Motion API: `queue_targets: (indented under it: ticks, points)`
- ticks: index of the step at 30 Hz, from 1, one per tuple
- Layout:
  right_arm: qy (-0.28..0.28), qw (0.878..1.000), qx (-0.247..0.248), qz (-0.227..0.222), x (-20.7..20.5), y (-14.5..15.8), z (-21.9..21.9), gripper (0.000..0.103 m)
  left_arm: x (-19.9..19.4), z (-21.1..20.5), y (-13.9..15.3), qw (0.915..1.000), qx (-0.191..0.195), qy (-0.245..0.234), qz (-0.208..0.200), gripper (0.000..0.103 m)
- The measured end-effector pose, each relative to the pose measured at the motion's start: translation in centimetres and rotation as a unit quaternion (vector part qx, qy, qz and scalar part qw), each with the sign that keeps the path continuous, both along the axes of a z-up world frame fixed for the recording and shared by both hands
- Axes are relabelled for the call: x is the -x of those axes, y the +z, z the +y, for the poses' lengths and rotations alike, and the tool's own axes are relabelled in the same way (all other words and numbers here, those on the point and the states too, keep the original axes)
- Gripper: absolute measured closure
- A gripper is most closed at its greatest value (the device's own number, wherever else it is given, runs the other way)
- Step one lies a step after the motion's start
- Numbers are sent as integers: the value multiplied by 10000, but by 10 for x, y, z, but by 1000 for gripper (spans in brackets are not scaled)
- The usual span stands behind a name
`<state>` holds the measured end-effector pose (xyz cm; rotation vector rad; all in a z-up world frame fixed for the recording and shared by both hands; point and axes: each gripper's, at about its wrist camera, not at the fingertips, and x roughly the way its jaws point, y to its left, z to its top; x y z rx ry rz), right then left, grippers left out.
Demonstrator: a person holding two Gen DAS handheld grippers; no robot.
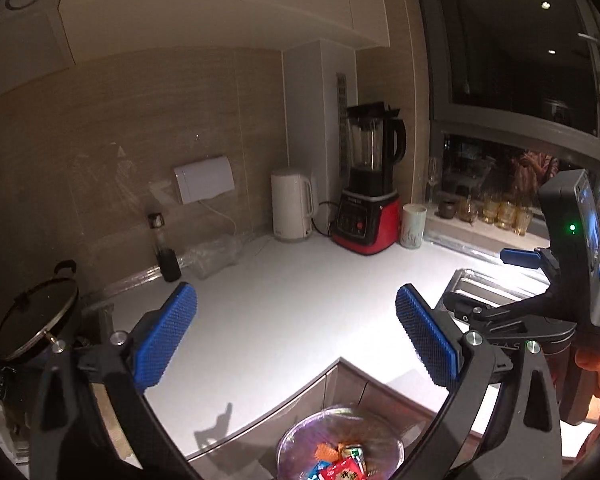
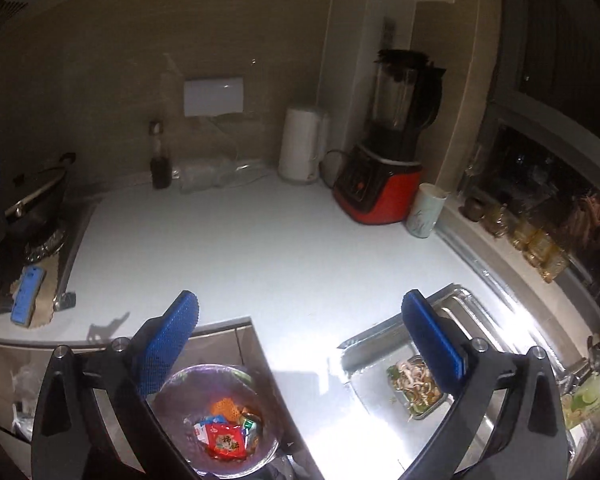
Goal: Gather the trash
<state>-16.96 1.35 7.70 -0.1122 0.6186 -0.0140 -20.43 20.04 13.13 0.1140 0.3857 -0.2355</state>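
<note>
Dim kitchen worktop point(image 2: 228, 248), white, with a red blender point(image 2: 384, 184) at its back corner. Below its front edge a lined bin point(image 2: 220, 420) holds snack wrappers point(image 2: 224, 442), partly cut off. Left tongs point(image 1: 296, 344) and right tongs point(image 2: 300, 356) both gape wide, empty, tilted downward.

Colourful snack wrappers point(image 2: 225, 438) lie heaped inside a round bin point(image 2: 172, 390) lined with clear plastic, below the counter corner.
</note>
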Motion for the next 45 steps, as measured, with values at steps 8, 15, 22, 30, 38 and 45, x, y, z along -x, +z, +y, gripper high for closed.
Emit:
queue_targets:
  ticks: [8,15,22,30,38,45]
  points:
    - [-359,9967,-719,94,22,13,-24,2,1,-18,3,9991,165,334,202,8]
    - [-621,9941,-831,320,31,-16,-37,2,-10,-37,-28,9976,-9,294,629,8]
    - [-611,9943,-792,371,25,-21,-41,2,-16,-43,-35,9969,7,325,722,8]
    - [-598,9942,-812,384,23,-21,-41,2,-23,-42,-40,9959,64,399,815,8]
    - [-585,9940,-836,387,18,-21,-42,2,-24,-40,-41,9959,92,378,818,8]
    - [-566,9937,-899,368,19,-22,-40,2,-23,-40,-41,9959,86,347,827,8]
